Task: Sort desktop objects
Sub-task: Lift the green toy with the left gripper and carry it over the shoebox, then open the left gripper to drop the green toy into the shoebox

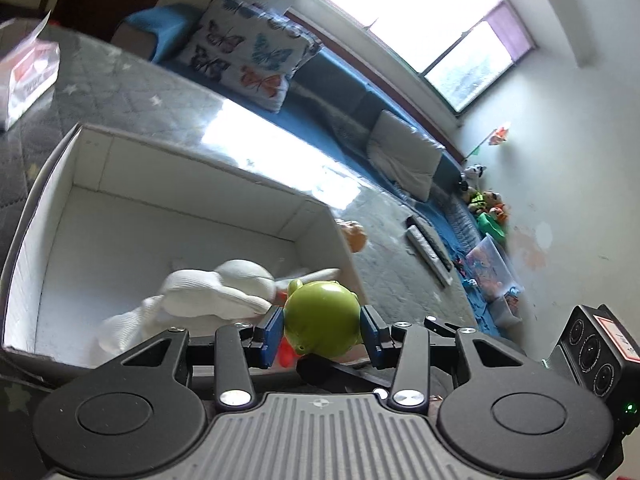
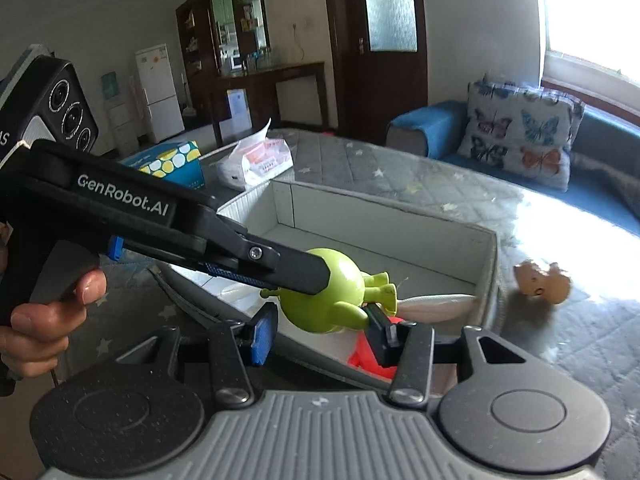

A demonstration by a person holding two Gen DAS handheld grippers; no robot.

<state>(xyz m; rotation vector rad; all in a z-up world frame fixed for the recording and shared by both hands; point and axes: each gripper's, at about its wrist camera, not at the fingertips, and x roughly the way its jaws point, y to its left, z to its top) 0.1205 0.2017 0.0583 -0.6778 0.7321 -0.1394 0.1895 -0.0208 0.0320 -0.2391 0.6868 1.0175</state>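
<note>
Over box: green toy, left gripper.

We see strong daylight pouring through the window, blown out to plain white in both views. Below the window, glare lies in a bright band across the glossy counter, washing out its quilted pattern. In the right wrist view the small orange toy beside that glare throws a soft dark shadow toward the box. Far from the window the room turns dim and brownish. Fisheye bending curves walls and frame edges, with dark vignetting in the corners. The orange toy looks slightly blurred.
</note>
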